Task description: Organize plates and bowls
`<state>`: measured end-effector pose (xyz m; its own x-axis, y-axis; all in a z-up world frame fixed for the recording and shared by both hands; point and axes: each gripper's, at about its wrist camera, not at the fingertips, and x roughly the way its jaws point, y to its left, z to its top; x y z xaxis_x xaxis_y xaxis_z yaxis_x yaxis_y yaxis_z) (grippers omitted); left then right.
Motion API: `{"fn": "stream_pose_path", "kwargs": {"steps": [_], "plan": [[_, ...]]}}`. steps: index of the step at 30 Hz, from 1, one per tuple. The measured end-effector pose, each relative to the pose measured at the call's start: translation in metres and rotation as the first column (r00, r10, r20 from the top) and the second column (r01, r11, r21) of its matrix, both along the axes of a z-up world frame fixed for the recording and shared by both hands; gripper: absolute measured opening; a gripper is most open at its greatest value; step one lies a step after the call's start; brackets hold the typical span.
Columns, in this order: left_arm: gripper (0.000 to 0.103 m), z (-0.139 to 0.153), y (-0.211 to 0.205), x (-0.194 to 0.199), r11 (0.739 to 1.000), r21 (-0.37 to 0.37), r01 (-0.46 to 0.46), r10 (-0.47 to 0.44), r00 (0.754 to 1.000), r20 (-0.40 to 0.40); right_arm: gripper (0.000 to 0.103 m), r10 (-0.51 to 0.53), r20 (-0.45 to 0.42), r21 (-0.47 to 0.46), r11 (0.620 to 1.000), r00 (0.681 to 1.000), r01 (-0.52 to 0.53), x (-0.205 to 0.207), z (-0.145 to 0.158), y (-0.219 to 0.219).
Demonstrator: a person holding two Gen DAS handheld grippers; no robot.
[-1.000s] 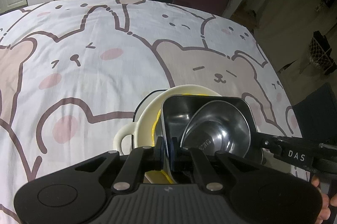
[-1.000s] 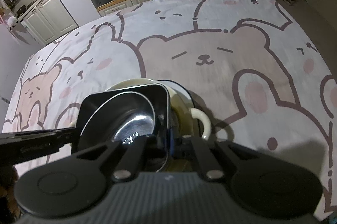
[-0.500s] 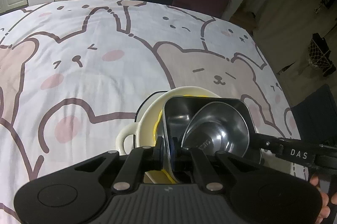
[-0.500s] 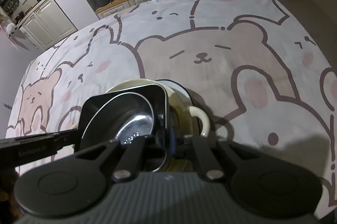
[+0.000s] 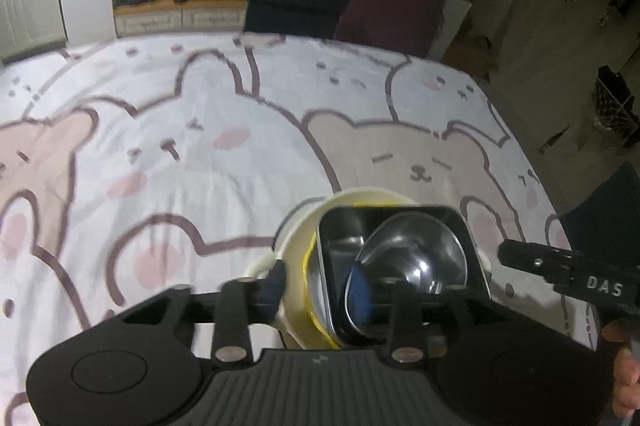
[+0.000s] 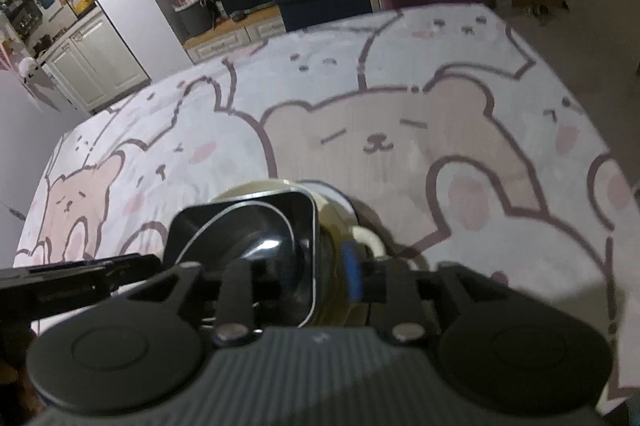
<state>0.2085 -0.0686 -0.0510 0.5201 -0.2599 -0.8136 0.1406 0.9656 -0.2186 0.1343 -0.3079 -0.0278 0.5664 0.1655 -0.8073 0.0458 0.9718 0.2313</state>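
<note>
Both pairs of jaws have just been opening and now stand spread, with nothing pinched: the left gripper straddles the left-hand wall of the square metal tray, one blue-padded finger outside it by the cream dish and the other inside over the steel bowl, while the right gripper straddles the tray's right-hand wall in the same way. This reads as a two-sided release, each gripper having had one side of the tray so that it would come down level into the stack. The tray sits nested in a cream dish with loop handles, a yellow rim showing between the two, and a round steel bowl lies tilted inside the tray; the whole stack rests on the desk, on a bear-and-rabbit patterned cloth just in front of the tray. Beyond the tray the cloth shows no other crockery, so the stacking looks near done. Both views are blurred, so whether any pad touches the tray wall cannot be told. The near edge of the tray and the base of the stack are hidden behind the gripper bodies, and what the yellow rim belongs to is unclear. Right of the tray in the left view, the other gripper's dark bar and a fingertip of the person's hand are cut off by the frame.
</note>
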Motion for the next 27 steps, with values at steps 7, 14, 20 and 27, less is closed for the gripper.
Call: {"fn": "stream_pose_path", "kwargs": {"steps": [7,14,20,27], "plan": [[0.099,0.040,0.013,-0.028,0.996,-0.038,-0.076,0.081,0.986,0.145,0.070,0.014,0.143,-0.036,0.999,0.990,-0.009,-0.029,0.031,-0.003],[0.103,0.071,0.020,-0.065,0.992,-0.038,-0.124,0.130,0.954,0.271,0.095,0.050,0.271,-0.056,0.998,0.961,-0.036,-0.064,0.057,-0.007],[0.103,0.085,0.024,-0.106,0.992,-0.044,-0.116,0.124,0.925,0.360,0.103,0.068,0.359,-0.057,0.997,0.931,-0.051,-0.097,0.073,-0.015],[0.103,0.083,0.017,-0.155,0.995,0.013,-0.095,0.080,0.897,0.435,0.103,0.036,0.424,-0.061,0.998,0.905,-0.011,-0.140,0.072,-0.027]]}}
